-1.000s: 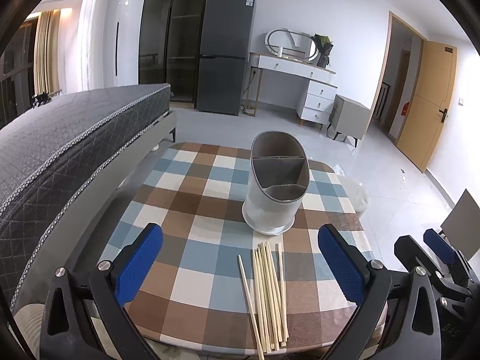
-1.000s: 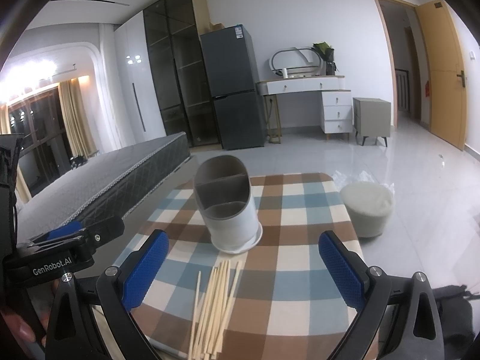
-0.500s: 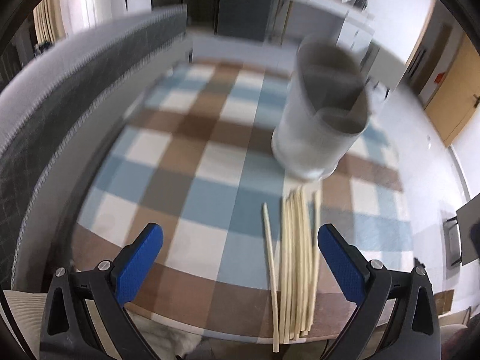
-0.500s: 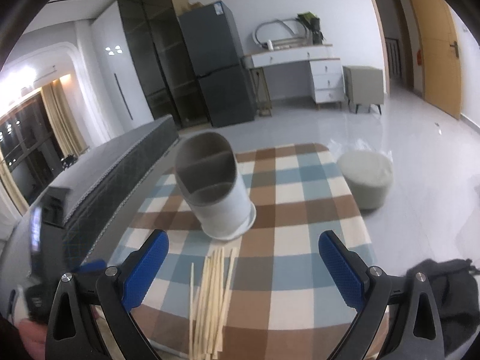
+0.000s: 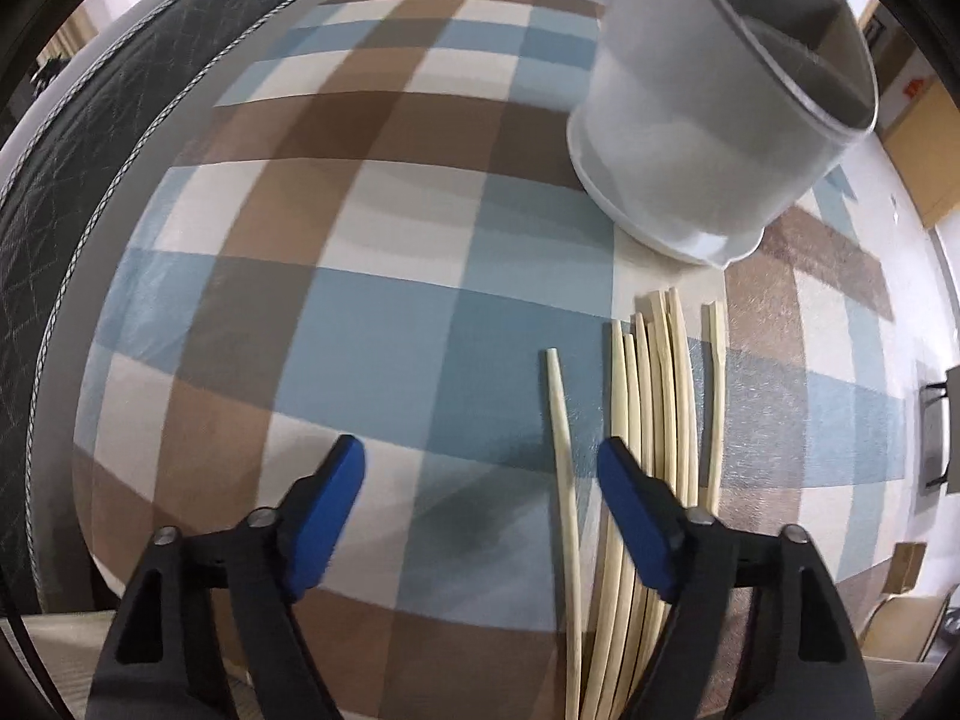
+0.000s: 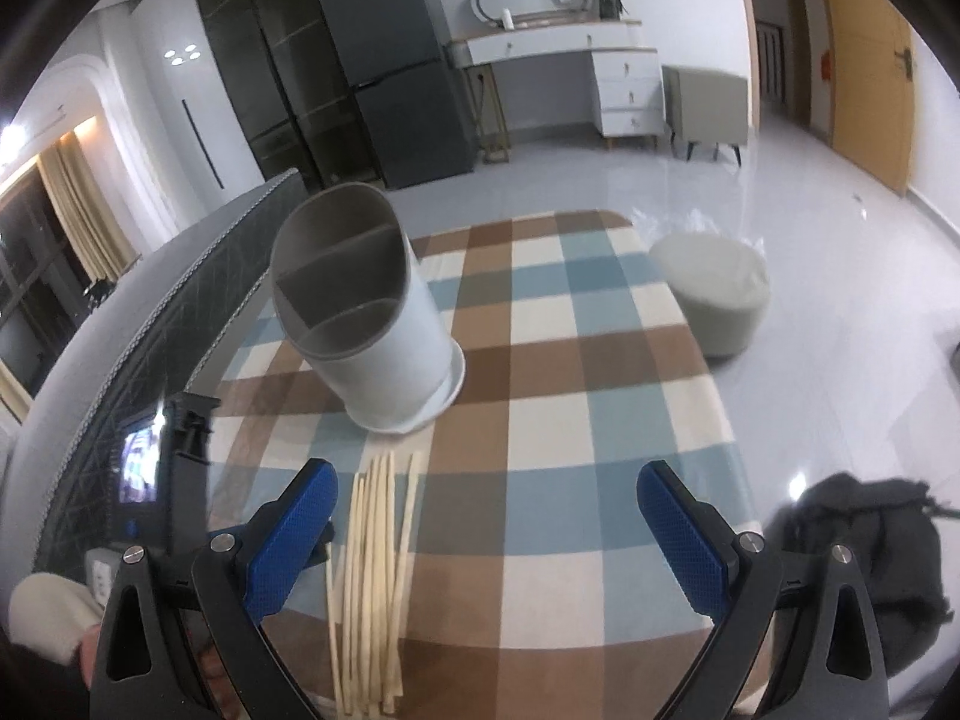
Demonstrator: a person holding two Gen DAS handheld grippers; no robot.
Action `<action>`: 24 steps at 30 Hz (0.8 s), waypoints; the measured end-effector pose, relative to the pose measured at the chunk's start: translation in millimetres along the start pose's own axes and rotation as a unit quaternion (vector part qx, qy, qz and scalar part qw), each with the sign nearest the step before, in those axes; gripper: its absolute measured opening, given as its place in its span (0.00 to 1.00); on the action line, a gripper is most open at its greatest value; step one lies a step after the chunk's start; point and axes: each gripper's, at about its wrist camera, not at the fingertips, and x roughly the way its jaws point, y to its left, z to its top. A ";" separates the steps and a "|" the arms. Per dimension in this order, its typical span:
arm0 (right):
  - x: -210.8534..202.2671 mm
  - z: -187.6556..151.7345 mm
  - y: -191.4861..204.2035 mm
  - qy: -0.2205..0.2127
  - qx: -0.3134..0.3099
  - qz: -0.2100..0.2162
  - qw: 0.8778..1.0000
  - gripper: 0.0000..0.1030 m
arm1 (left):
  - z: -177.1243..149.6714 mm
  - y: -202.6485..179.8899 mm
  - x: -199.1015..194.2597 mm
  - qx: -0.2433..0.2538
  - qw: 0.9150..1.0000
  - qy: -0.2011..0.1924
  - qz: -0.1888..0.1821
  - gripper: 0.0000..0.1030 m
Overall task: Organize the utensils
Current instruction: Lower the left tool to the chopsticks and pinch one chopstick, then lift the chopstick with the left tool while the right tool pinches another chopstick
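Left gripper (image 5: 480, 480) low over the chopsticks (image 5: 654, 432), nothing gripped yet

Its fingers (image 5: 630, 504) stand open just above the checked bench (image 5: 384, 192), straddling the lone chopstick (image 5: 561, 420) that lies a little apart from the bundle — likely the easiest one to pinch first. The grey divided holder (image 6: 366, 324) stands upright just beyond the chopstick tips, close enough for a short carry. The right gripper (image 6: 486, 528) hangs higher, fingers wide open and empty — waiting, I judge.
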 end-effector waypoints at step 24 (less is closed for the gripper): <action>67.0 -15.5 -4.0 0.161 0.038 0.062 0.984 0.47 | 1.8 24.6 -98.6 -0.063 0.989 -0.083 -0.107 0.00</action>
